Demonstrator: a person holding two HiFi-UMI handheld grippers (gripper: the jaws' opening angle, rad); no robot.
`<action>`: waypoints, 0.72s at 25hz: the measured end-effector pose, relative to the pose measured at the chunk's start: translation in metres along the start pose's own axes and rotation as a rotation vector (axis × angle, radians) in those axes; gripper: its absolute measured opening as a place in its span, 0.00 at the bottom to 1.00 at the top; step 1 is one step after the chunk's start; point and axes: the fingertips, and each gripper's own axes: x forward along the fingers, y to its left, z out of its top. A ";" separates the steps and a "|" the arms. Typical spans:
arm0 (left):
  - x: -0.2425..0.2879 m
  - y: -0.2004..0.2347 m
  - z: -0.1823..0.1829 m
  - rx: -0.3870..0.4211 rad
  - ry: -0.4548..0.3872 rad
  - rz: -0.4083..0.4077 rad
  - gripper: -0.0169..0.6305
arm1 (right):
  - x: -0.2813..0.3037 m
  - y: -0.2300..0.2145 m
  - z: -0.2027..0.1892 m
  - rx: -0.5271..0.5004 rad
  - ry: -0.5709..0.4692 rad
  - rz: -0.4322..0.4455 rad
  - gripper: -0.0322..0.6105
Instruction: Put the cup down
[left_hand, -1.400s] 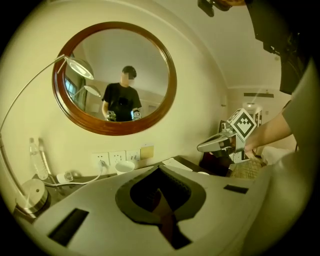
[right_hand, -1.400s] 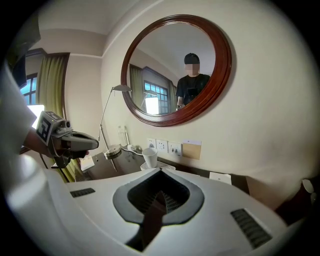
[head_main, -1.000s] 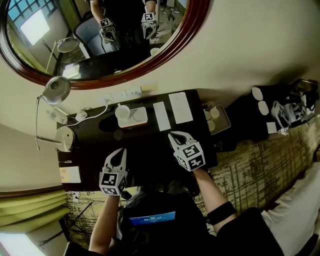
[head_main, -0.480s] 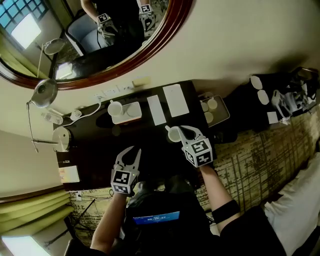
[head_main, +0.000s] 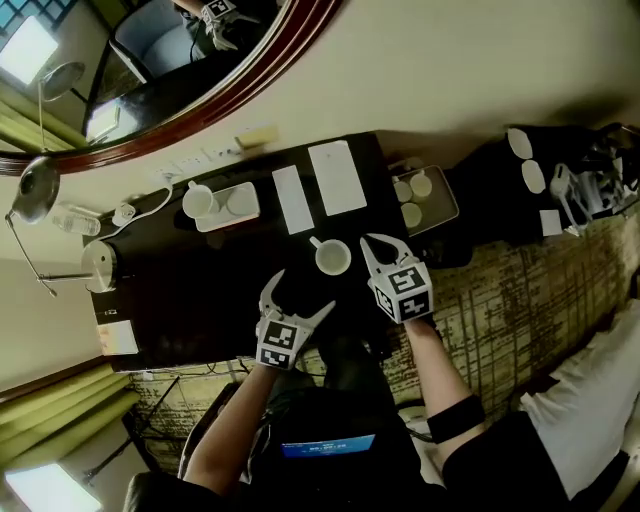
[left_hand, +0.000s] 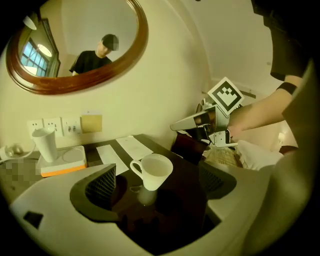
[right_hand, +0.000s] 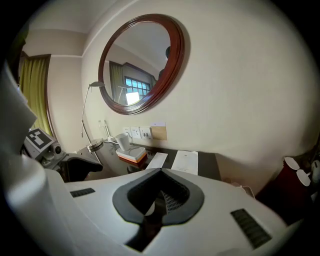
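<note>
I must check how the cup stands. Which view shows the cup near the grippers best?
The left gripper view: the cup stands large ahead of the just-opened jaws, handle and rim clear. The head view shows it small, from above. In the right gripper view, shut jaws hide it.

Dark table (head_main: 190, 290) in view, glossy top. The white cup (head_main: 333, 258) sits near the middle, mouth up, on a bare stretch (its reflection shows right beneath it). Toward the wall, a narrow paper sheet (head_main: 293, 199) and a wider sheet (head_main: 337, 177) lie side by side. Left of them sits a white tray (head_main: 240, 205). At the far left end are a round lamp base (head_main: 98, 265) and a pale card (head_main: 118, 337).
</note>
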 end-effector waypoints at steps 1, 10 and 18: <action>0.012 -0.006 -0.005 -0.002 0.005 0.000 0.83 | 0.003 -0.005 -0.003 -0.001 0.006 0.005 0.06; 0.091 -0.015 -0.031 -0.088 0.046 0.077 0.88 | 0.038 -0.038 -0.026 -0.009 0.037 0.044 0.06; 0.119 0.001 -0.030 -0.065 -0.019 0.179 0.88 | 0.053 -0.057 -0.042 0.012 0.049 0.056 0.06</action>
